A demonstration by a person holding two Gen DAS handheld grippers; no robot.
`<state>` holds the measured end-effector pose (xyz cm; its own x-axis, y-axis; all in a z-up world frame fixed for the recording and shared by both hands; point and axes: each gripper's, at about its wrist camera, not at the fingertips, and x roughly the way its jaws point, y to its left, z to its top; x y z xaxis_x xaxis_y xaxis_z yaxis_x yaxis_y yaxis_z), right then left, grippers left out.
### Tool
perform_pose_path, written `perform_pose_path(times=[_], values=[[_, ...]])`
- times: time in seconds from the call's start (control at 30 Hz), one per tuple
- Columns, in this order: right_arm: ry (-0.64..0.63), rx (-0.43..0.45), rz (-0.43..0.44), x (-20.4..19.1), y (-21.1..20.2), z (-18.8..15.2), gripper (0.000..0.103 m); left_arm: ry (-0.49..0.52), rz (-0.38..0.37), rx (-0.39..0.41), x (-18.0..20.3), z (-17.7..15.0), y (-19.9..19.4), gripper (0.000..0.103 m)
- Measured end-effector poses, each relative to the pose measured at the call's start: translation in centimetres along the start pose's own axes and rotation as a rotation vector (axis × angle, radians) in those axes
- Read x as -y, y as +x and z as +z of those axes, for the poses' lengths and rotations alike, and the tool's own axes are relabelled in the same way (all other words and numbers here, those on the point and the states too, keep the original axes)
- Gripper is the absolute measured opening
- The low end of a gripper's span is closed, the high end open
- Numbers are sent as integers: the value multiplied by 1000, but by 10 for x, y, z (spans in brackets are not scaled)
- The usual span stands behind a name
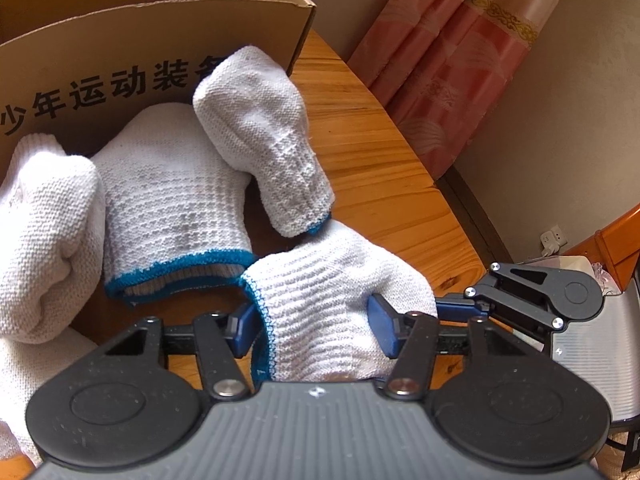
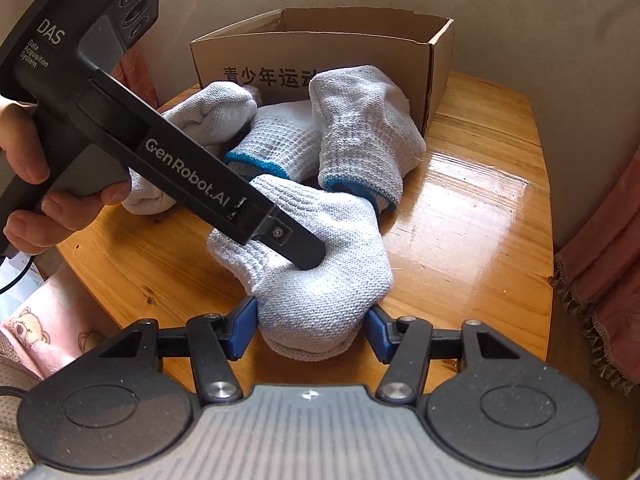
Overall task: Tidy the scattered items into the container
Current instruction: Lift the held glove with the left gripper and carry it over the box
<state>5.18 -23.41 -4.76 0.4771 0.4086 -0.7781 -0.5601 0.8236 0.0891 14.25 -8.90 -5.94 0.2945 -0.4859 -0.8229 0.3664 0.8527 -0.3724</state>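
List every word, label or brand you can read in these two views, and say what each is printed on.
"少年运动装", cut off at both ends: box, left wrist view.
"青少年运动", then hidden by a glove: same box, right wrist view.
"DAS" and "Data Acquisition System": left tongs' body, right wrist view.
"GenRobot.AI": the same body's bar.
No other text is readable.

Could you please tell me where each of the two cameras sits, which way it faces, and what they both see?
Left wrist view: sits on the left gripper, facing along its fingers over the glove between them toward the cardboard box; the right gripper's linkage shows at right.
Right wrist view: sits on the right gripper, facing across the wooden table toward the box; the left gripper's body and the person's hand show at left.
Shared: the same glove, gripped from both ends, the other gloves and the box.
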Motion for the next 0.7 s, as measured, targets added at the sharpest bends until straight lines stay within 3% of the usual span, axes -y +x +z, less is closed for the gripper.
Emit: perform_pose_path(times=[0.3,0.7], values=[[-10,-4,-23,-5,-2,4,62,-4,-3,6,2,0,-5,48],[-36,19,-33,-12,-19,16,61,18,-2,50,8,0,-26,48]])
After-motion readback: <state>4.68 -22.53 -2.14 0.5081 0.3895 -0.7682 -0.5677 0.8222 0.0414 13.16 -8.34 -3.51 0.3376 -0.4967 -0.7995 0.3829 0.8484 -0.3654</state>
